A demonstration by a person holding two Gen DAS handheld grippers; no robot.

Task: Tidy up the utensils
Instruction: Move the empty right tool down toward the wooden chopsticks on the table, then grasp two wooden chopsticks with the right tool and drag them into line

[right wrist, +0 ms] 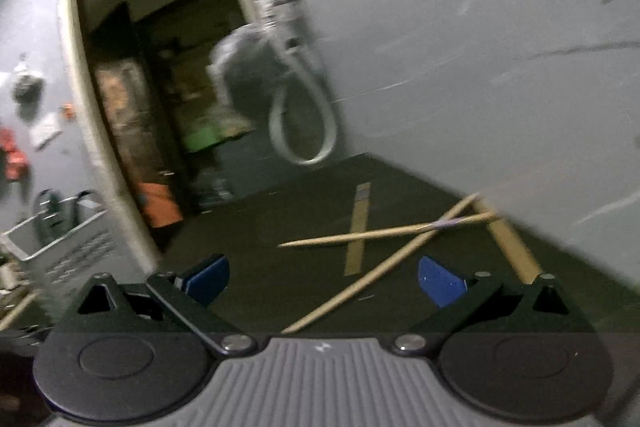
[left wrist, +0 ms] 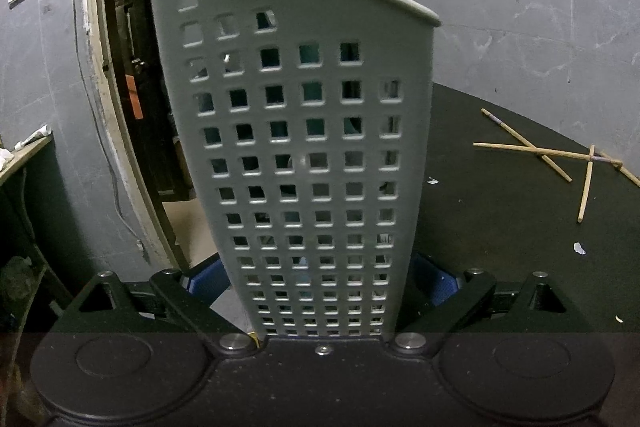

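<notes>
The perforated grey utensil holder (left wrist: 304, 147) is straddled by the left gripper (left wrist: 320, 283), its fingers spread with contact unclear. Chopsticks (right wrist: 384, 235) lie scattered on the table (right wrist: 280, 211); the right gripper (right wrist: 324, 279) is held empty and wide. A chopstick pickup is judged next.
</notes>
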